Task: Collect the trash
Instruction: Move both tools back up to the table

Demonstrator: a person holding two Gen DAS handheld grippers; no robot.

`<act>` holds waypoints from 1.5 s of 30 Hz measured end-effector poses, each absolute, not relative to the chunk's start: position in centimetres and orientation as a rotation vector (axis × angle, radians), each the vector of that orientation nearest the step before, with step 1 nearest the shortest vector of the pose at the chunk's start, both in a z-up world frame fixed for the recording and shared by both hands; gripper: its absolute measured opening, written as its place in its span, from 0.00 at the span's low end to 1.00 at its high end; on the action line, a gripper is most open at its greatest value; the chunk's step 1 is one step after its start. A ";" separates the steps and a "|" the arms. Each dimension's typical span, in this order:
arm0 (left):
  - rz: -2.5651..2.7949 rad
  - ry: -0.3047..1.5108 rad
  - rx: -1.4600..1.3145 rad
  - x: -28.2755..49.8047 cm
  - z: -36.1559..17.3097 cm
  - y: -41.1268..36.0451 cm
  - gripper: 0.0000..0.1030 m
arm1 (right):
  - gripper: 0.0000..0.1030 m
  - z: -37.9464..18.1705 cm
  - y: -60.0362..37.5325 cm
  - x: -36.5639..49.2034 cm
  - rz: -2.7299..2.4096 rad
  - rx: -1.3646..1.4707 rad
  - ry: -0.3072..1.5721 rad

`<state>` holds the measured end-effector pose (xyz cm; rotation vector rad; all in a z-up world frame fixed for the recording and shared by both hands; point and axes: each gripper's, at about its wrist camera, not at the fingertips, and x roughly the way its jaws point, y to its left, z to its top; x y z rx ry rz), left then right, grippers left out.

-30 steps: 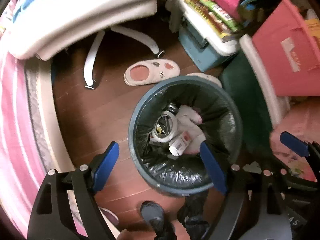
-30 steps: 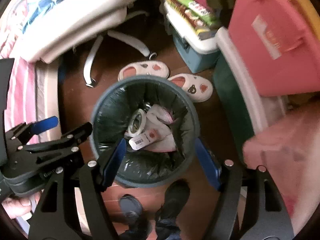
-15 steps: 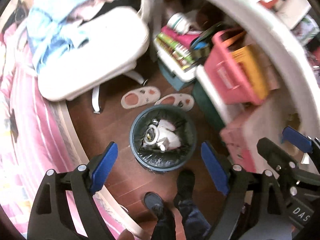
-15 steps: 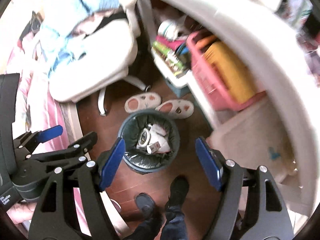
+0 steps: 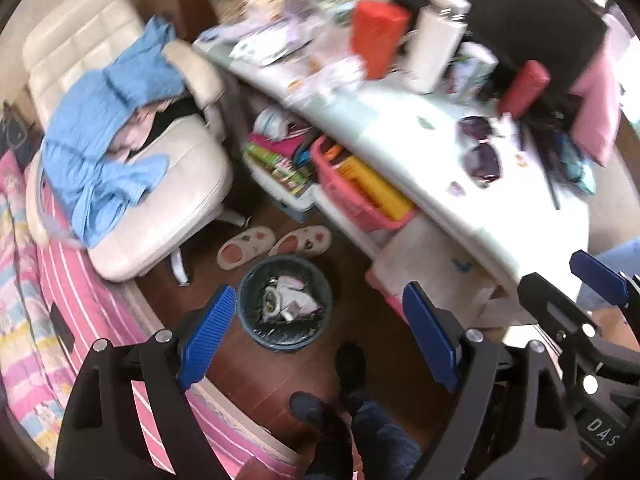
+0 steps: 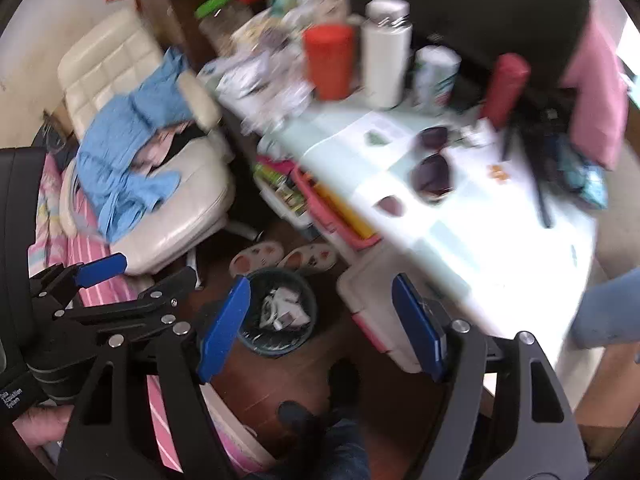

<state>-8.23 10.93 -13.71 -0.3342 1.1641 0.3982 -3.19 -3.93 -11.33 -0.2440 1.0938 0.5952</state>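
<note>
A round blue trash bin (image 5: 256,280) with a black liner stands on the wooden floor, holding white paper scraps and a tape roll (image 5: 286,300). It also shows in the right wrist view (image 6: 306,284). My left gripper (image 5: 318,334) is open and empty, high above the bin. My right gripper (image 6: 320,324) is open and empty, also high above the bin. The cluttered white desk (image 5: 500,216) carries a red box (image 5: 378,38), a white bottle (image 5: 436,42), sunglasses (image 5: 480,148) and papers (image 5: 272,44).
A cream office chair (image 5: 160,184) with blue clothes (image 5: 104,144) stands left of the desk. A pink striped bed (image 5: 40,340) is at the left. Two slippers (image 5: 276,242) lie behind the bin. A pink basket (image 5: 352,204) sits under the desk. The person's feet (image 5: 352,360) are by the bin.
Both grippers have risen well away from the bin and tilted up. The bin looks much smaller and the desk top has come into view. Both stay open.
</note>
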 end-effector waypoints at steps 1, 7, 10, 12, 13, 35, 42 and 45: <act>0.384 1.161 -0.320 -7.8 -13.0 10.2 0.81 | 0.71 -10.4 -4.9 -3.0 0.574 -0.230 1.087; 0.279 1.132 -0.242 -5.1 -10.1 5.9 0.81 | 0.72 -7.3 -9.4 -1.7 0.479 -0.168 1.059; 0.240 1.132 -0.208 -3.4 -9.7 4.3 0.81 | 0.72 -7.0 -11.1 -1.1 0.442 -0.142 1.055; 0.222 1.134 -0.193 -2.2 -9.7 3.2 0.81 | 0.72 -7.1 -12.3 -0.2 0.420 -0.120 1.063; 0.218 1.137 -0.188 -1.8 -9.8 2.9 0.81 | 0.72 -7.1 -12.8 0.2 0.415 -0.116 1.065; 0.294 1.190 -0.247 12.3 -12.5 -2.3 0.81 | 0.72 -9.6 -17.8 15.7 0.473 -0.149 1.107; 0.335 1.207 -0.286 15.4 -13.9 -2.4 0.81 | 0.72 -10.9 -17.9 20.0 0.516 -0.170 1.123; 0.351 1.218 -0.295 16.6 -14.9 -2.4 0.81 | 0.72 -12.0 -17.7 21.4 0.528 -0.180 1.135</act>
